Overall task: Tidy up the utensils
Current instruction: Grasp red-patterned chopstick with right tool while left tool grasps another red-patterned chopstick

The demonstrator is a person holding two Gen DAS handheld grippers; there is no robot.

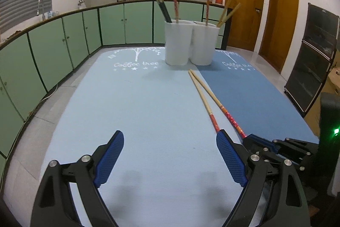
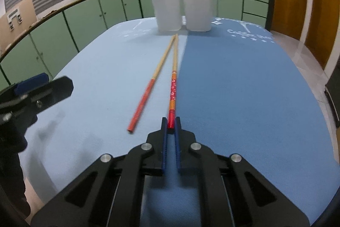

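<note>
Two red-handled bamboo chopsticks lie on the blue mats, tips toward the holder. My right gripper is shut on the red end of the patterned chopstick, which still rests on the table. The plain red-handled chopstick lies loose just left of it. In the left wrist view the patterned one and the plain one run to my right finger. My left gripper is open and empty above the light blue mat. A white two-compartment holder, also in the right wrist view, stands at the far end with several chopsticks in it.
The table carries a light blue mat on the left and a darker blue mat on the right. Green kitchen cabinets curve around behind. Wooden doors and a black cabinet stand to the right.
</note>
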